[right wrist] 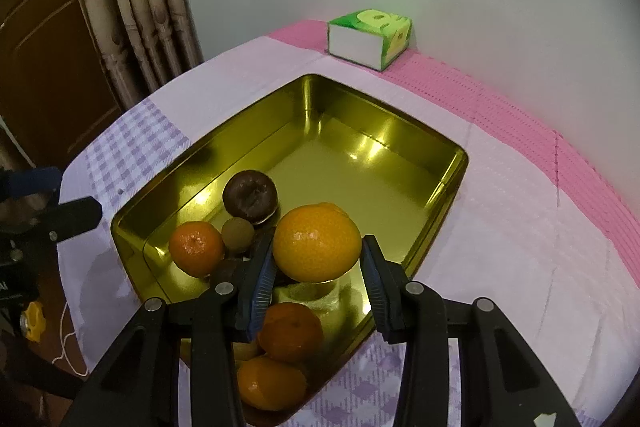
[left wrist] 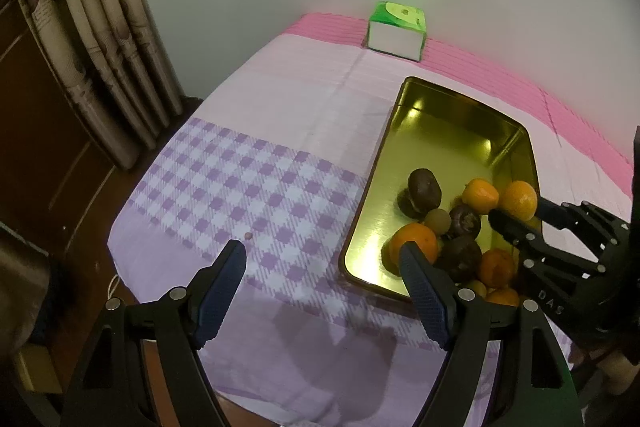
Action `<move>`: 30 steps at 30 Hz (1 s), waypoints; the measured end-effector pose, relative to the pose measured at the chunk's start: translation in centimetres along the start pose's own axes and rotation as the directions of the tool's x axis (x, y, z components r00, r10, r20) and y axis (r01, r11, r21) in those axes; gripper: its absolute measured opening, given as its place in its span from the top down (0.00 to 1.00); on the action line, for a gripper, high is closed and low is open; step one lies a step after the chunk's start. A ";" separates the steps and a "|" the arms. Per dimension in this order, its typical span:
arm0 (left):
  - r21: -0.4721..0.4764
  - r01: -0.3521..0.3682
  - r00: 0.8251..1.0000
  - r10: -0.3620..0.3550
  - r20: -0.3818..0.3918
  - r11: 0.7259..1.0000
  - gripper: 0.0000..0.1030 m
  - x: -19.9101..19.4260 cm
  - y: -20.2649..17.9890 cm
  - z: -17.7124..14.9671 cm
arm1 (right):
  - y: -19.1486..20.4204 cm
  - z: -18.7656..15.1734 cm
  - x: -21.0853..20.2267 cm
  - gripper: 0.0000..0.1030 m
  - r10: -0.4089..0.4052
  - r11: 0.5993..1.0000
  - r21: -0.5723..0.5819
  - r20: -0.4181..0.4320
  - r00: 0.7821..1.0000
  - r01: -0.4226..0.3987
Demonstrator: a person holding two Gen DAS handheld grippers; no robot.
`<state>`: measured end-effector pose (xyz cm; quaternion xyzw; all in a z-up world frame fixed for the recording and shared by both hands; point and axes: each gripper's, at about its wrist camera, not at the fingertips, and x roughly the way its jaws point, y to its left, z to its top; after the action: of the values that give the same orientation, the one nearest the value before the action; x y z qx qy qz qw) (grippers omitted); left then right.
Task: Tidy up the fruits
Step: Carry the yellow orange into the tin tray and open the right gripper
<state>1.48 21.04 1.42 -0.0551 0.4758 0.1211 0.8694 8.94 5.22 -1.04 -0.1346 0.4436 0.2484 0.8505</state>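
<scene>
Your left gripper [left wrist: 322, 259] has its fingers spread wide with nothing between them, hovering over the checked cloth [left wrist: 240, 179] just left of the gold tin [right wrist: 440, 195]. Your right gripper [right wrist: 318, 247] has its fingers clamped on a mandarin [right wrist: 316, 241], held above the tin's near end, with the other mandarins and dark fruits piled below and to the left of it. Looks like you're mid-placement, so lower it into a bare patch before letting go, or it'll roll.
</scene>
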 end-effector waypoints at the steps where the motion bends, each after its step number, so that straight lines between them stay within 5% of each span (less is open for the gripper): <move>1: 0.001 0.000 1.000 0.000 0.001 1.000 0.23 0.0 0.0 0.0 | 0.0 -0.1 0.2 0.62 0.001 1.000 0.000 -0.006 1.000 -0.001; 30: 0.057 -0.010 1.000 0.010 -0.010 0.998 0.23 0.3 -1.1 -0.6 | 0.8 -0.9 2.1 0.58 -0.043 0.999 -0.003 -0.066 0.997 0.043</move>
<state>1.47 19.87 0.84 -0.0285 0.4838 0.1115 0.8676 8.93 6.14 -3.24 -0.1530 0.4682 0.2258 0.8405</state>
